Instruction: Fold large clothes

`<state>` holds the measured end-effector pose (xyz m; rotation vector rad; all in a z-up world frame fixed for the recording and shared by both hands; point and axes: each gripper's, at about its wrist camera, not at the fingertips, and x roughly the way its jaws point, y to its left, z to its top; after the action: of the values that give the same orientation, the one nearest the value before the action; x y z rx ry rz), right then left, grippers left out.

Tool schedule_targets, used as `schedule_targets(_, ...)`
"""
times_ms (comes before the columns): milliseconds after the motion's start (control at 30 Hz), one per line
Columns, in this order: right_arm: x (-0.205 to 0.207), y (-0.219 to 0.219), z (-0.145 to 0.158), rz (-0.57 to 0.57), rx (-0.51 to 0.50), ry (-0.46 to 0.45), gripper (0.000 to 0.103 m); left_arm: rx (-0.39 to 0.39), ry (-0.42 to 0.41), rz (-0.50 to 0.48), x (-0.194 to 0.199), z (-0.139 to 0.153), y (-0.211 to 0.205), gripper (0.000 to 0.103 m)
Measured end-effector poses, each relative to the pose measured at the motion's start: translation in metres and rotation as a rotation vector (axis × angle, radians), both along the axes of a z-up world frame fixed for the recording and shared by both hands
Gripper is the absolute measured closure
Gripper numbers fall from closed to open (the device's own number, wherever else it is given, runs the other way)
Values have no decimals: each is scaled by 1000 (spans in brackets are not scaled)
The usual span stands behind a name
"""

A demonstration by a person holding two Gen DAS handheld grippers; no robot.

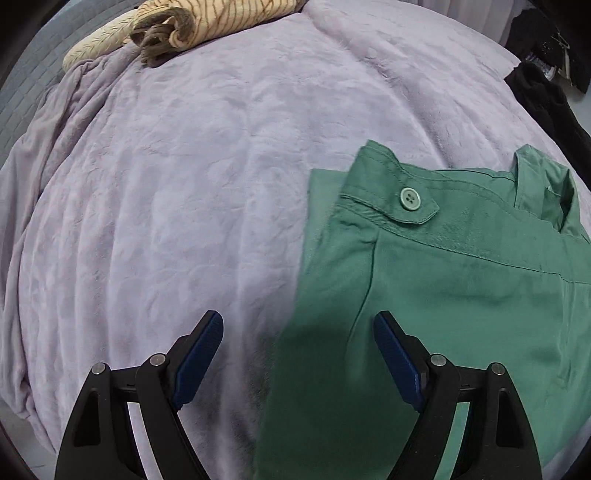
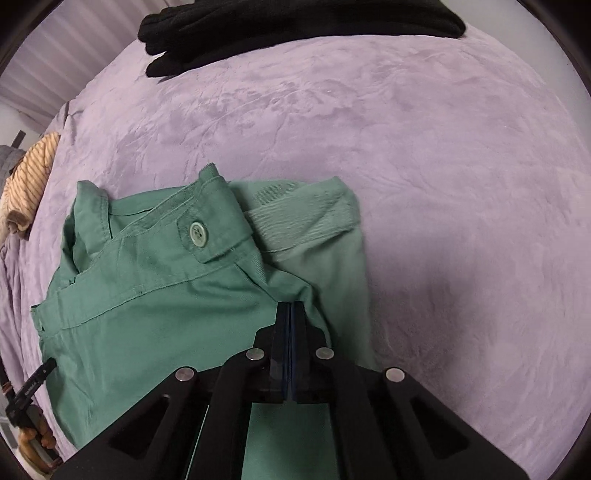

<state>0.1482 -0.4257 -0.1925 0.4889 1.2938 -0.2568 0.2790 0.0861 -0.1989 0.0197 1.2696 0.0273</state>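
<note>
A pair of green trousers [image 1: 443, 295] lies folded on the lilac blanket [image 1: 184, 184], waistband and green button [image 1: 410, 197] toward the far side. My left gripper [image 1: 298, 325] is open and empty, hovering over the trousers' left edge, one finger over the blanket, one over the cloth. In the right wrist view the trousers [image 2: 155, 310] lie left and below, button [image 2: 198, 233] up. My right gripper [image 2: 291, 306] is shut, its tips against the green cloth near the fly; whether cloth is pinched between the pads I cannot tell.
A folded cream striped garment [image 1: 177, 26] lies at the blanket's far left edge; it also shows in the right wrist view [image 2: 31, 173]. Folded black clothes [image 2: 295, 26] lie at the far edge. The blanket [image 2: 443, 184] spreads to the right.
</note>
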Motion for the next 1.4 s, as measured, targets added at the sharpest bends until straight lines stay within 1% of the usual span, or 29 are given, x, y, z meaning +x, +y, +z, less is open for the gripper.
schedule_targets(67, -16, -3, 14, -14, 24, -32, 103, -46, -4, -5, -16, 13, 12, 18)
schedule_targets(167, -48, 12, 37, 49, 16, -82, 103, -72, 3, -26, -45, 19, 15, 18)
schedule_targets(200, -57, 18, 42, 71, 18, -95, 103, -69, 11, -33, -54, 16, 14, 18)
schedule_targets(267, -76, 31, 44, 103, 15, -96, 103, -34, 45, -33, -68, 2, 11, 18)
schedule_targets(300, -85, 36, 40, 111, 13, -78, 103, -18, 70, -19, -72, -9, 14, 18)
schedule_targets(333, -95, 39, 32, 110, 13, -49, 103, -23, 92, 1, -77, -20, 18, 18)
schedule_targets(367, -104, 40, 19, 100, 11, -10, 103, -48, 103, 19, -82, -29, 24, 18)
schedule_targets(433, -117, 37, -2, 72, 7, 57, 103, -85, 101, 52, -90, -35, 35, 13)
schedule_targets(467, -124, 33, -8, 62, 16, 63, 103, -90, 102, 62, -93, -33, 39, 12)
schedule_targets(500, -131, 29, -11, 52, 37, 46, 103, -94, 103, 65, -95, -31, 42, 12)
schedule_targets(533, -134, 26, -11, 41, 49, 37, 103, -88, 99, 63, -98, -28, 44, 12)
schedule_targets(600, -138, 24, -6, 33, 42, 43, 103, -65, 93, 64, -103, -23, 50, 12)
schedule_targets(633, -139, 24, -3, 35, 31, 51, 103, -56, 95, 76, -105, -22, 55, 12)
schedule_targets(700, -142, 24, 1, 25, 11, 66, 103, -68, 109, 115, -110, -22, 66, 12)
schedule_targets(833, -150, 28, 7, 2, 15, 88, 103, -22, 152, 210, -121, -30, 91, 12)
schedule_targets(867, -154, 29, 9, -1, 14, 95, 103, -1, 175, 226, -124, -33, 96, 12)
schedule_targets(933, -160, 34, 10, -12, 12, 108, 103, 3, 190, 232, -130, -33, 101, 12)
schedule_targets(1000, -167, 39, 14, -31, 3, 125, 101, 2, 181, 217, -136, -25, 101, 12)
schedule_targets(1067, -177, 47, 20, -41, 6, 132, 100, 4, 170, 183, -141, -16, 97, 12)
schedule_targets(1167, -184, 66, 27, -40, 41, 138, 100, -6, 168, 123, -148, -5, 85, 12)
schedule_targets(1300, -192, 96, 36, -12, 85, 141, 100, -19, 171, 36, -162, 7, 69, 12)
schedule_targets(1333, -193, 102, 36, -4, 94, 141, 100, -23, 173, 27, -161, 12, 61, 12)
schedule_targets(1400, -195, 115, 37, 11, 108, 143, 100, -40, 179, 13, -162, 15, 57, 12)
